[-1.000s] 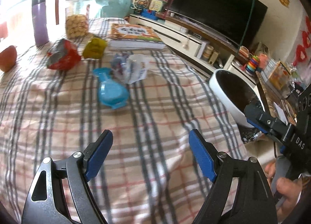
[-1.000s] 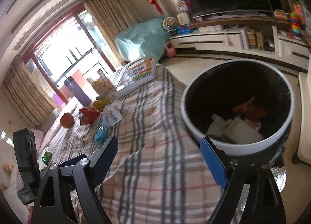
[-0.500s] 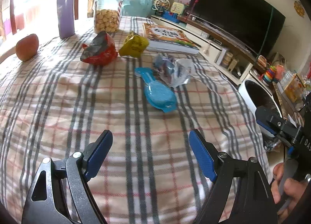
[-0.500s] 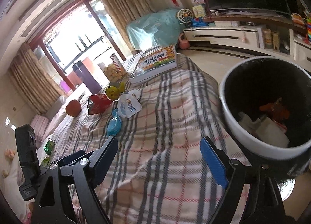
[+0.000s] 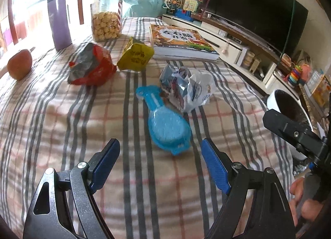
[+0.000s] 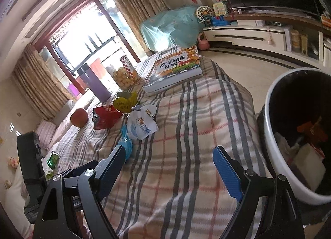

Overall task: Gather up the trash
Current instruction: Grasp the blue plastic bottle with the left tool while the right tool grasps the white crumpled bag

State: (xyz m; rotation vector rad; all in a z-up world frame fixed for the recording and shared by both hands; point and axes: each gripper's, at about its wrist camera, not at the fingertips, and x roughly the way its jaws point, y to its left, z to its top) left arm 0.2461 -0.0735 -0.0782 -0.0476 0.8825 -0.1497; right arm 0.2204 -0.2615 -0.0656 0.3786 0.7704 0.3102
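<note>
Hovering low over the plaid tablecloth (image 5: 62, 118), the left gripper (image 5: 159, 162) has its blue pads spread wide with nothing between them, lined up on the crumpled blue plastic blister pack (image 5: 165, 123) just ahead, probably the next pick. The right gripper (image 6: 169, 166) is likewise wide open and empty, held by the table edge beside the white-rimmed black bin (image 6: 269, 127), which already holds scraps. Past the blister lie a white-blue crumpled snack bag (image 5: 186, 89), then a red foil wrapper (image 5: 91, 67) and yellow wrapper (image 5: 135, 56). The orange book (image 5: 180, 40), cookie jar (image 5: 105, 19) and apple (image 5: 19, 64) look like keepers.
</note>
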